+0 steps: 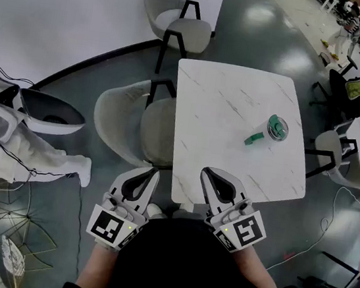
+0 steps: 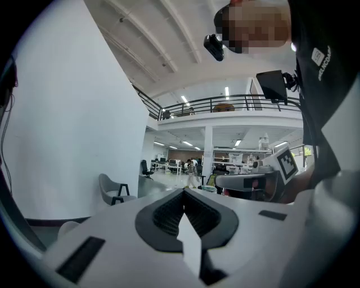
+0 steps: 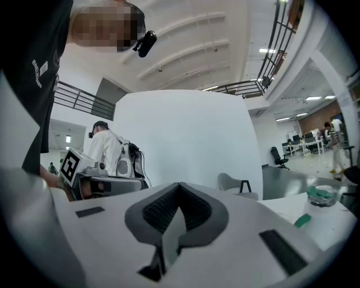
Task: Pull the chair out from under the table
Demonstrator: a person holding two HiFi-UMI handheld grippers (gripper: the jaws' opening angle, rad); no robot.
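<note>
Grey curved-back chair (image 1: 126, 126), black frame, partly under table (image 1: 231, 107).

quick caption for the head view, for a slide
Left gripper and right gripper, both shut and empty, at a white table's near edge; grey chair pushed in on its left.

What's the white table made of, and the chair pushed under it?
Table: looks like white marble or marble-print laminate, smooth, with thin grey veins. Chair: pale grey padded shell, matte like fabric; black frame, maybe metal.
</note>
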